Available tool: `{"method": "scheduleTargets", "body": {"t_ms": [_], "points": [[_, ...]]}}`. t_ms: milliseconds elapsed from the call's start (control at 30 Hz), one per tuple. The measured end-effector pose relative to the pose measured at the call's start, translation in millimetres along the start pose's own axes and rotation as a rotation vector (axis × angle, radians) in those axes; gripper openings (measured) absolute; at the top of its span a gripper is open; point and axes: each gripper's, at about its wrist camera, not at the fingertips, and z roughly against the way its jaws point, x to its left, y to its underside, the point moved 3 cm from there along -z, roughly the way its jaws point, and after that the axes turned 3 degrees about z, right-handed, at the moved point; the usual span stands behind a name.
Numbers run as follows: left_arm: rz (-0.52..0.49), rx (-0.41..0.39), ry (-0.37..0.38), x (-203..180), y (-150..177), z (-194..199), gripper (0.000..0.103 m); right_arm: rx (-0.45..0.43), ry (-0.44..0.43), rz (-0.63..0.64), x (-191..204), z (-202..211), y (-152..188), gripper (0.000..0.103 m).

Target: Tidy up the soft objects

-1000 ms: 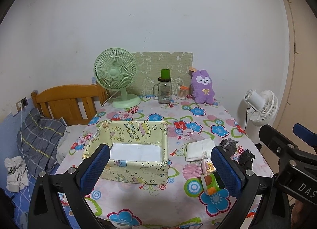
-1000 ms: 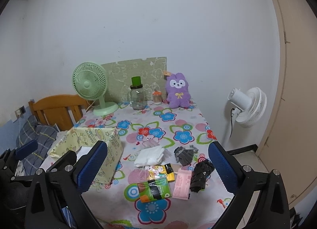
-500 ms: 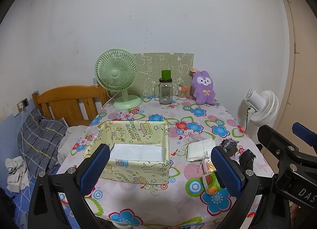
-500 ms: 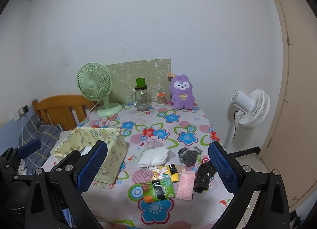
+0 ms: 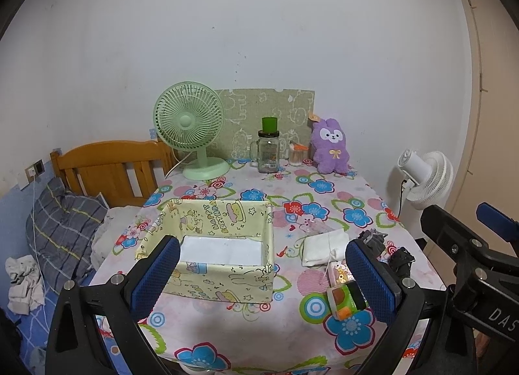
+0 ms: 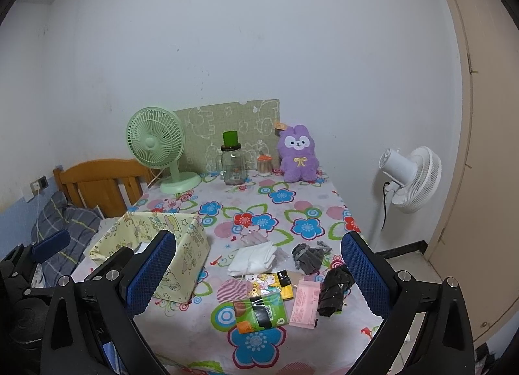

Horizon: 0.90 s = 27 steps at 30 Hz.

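A yellow fabric box (image 5: 223,245) stands open on the flowered table, also in the right wrist view (image 6: 162,255). To its right lie a folded white cloth (image 6: 253,258), a grey cloth (image 6: 308,255), a black cloth (image 6: 334,287), a pink packet (image 6: 305,303), a green-orange tissue pack (image 6: 261,311) and a yellow cartoon pack (image 6: 269,281). My left gripper (image 5: 262,281) is open and empty, held above the table's front edge before the box. My right gripper (image 6: 259,274) is open and empty above the packets.
At the table's back stand a green fan (image 5: 191,128), a glass jar with a green lid (image 5: 268,148), a small jar (image 5: 295,154) and a purple plush rabbit (image 5: 331,145). A white floor fan (image 6: 412,177) is right; a wooden headboard (image 5: 107,170) and bedding are left.
Both grippers have drawn back and risen slightly, so the table looks a little farther away. Nothing on the table has moved.
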Motion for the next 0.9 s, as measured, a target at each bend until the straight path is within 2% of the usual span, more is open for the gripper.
{"method": "scheduleTargets", "body": {"t_ms": [200, 367, 900], "points": [[-0.015, -0.030, 0.022, -5.4, 0.3, 6.2, 0.103, -0.001, 0.013, 0.004, -1.5, 2.3, -3.6, 0.103], [-0.025, -0.007, 0.028, -8.9, -0.1, 3.3, 0.103, 0.002, 0.001, 0.005, -1.8, 3.2, -3.8, 0.103], [-0.020, -0.008, 0.026, -12.9, 2.4, -2.3, 0.103, 0.021, -0.020, -0.006, -3.4, -1.0, -1.7, 0.103]]}}
